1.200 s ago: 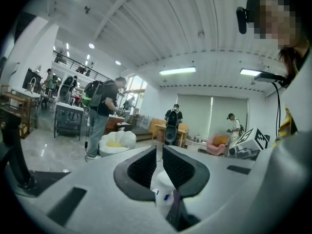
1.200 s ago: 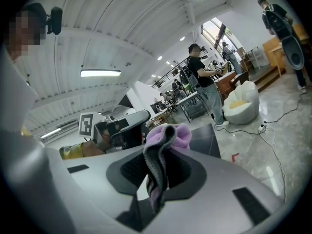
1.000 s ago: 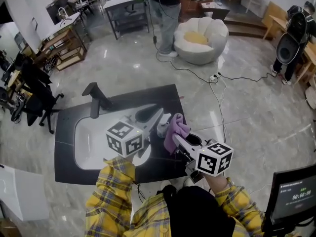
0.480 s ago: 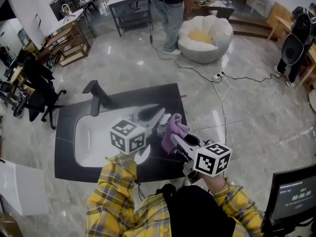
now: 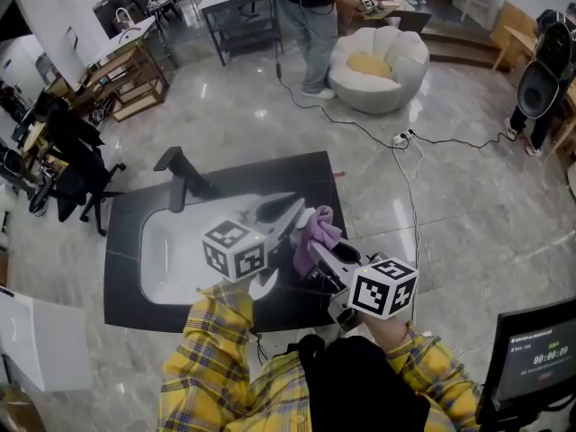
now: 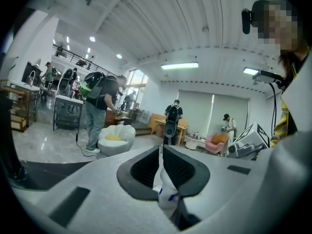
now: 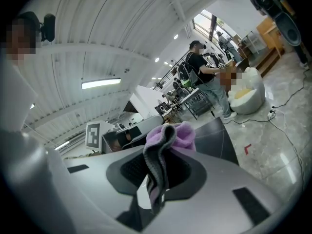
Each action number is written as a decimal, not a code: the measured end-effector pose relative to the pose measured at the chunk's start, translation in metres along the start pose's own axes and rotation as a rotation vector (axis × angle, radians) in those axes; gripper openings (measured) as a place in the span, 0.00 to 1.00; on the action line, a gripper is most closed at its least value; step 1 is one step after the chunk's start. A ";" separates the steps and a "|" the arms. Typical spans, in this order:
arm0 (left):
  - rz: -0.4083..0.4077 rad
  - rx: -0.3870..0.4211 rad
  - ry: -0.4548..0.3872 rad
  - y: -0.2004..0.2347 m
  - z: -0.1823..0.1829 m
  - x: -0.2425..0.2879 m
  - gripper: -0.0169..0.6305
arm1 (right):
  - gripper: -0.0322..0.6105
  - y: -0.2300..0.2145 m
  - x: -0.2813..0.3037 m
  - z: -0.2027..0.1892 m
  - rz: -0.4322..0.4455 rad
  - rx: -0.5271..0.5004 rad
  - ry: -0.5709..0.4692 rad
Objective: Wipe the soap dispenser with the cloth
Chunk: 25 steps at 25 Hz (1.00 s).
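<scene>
The white soap dispenser (image 6: 165, 193), with small blue marks, sits between the jaws of my left gripper (image 6: 161, 148), which is shut on it; those jaws have just been closing a little on it. In the head view my left gripper (image 5: 292, 211) points up and right over the sink's right edge. My right gripper (image 5: 315, 251) is shut on the purple cloth (image 5: 316, 230), held right beside the left jaws' tips. In the right gripper view the cloth (image 7: 170, 133) bulges out over the right gripper (image 7: 158, 150). The cloth and jaws hide most of the dispenser from above.
A black counter (image 5: 306, 176) holds a white basin (image 5: 166, 246) and a black faucet (image 5: 180, 178). A person (image 5: 306, 12) stands beyond it near a white armchair (image 5: 378, 61). Cables (image 5: 409, 147) cross the floor; a monitor (image 5: 531, 349) stands lower right.
Both grippers stay almost where they were above the sink's right edge. The cloth has shifted slightly against the left jaws' tips.
</scene>
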<state>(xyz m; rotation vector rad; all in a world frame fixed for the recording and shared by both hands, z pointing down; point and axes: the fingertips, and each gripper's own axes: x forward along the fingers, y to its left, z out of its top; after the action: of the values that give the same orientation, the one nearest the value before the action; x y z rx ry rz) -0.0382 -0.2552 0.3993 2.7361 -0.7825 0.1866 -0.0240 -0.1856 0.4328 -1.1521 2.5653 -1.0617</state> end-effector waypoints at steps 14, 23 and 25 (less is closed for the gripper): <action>-0.004 -0.033 -0.032 0.000 -0.001 0.000 0.06 | 0.15 -0.013 0.010 -0.015 -0.005 0.051 -0.013; -0.005 -0.030 -0.028 0.001 -0.001 -0.001 0.06 | 0.15 -0.027 0.010 -0.029 -0.068 0.081 0.016; -0.007 -0.029 -0.027 0.001 -0.001 -0.001 0.06 | 0.15 -0.031 0.010 -0.031 -0.082 0.084 0.024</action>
<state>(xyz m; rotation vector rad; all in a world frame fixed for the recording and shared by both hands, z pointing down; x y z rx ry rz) -0.0398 -0.2552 0.4004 2.7188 -0.7770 0.1353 -0.0249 -0.1898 0.4778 -1.2404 2.4841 -1.1960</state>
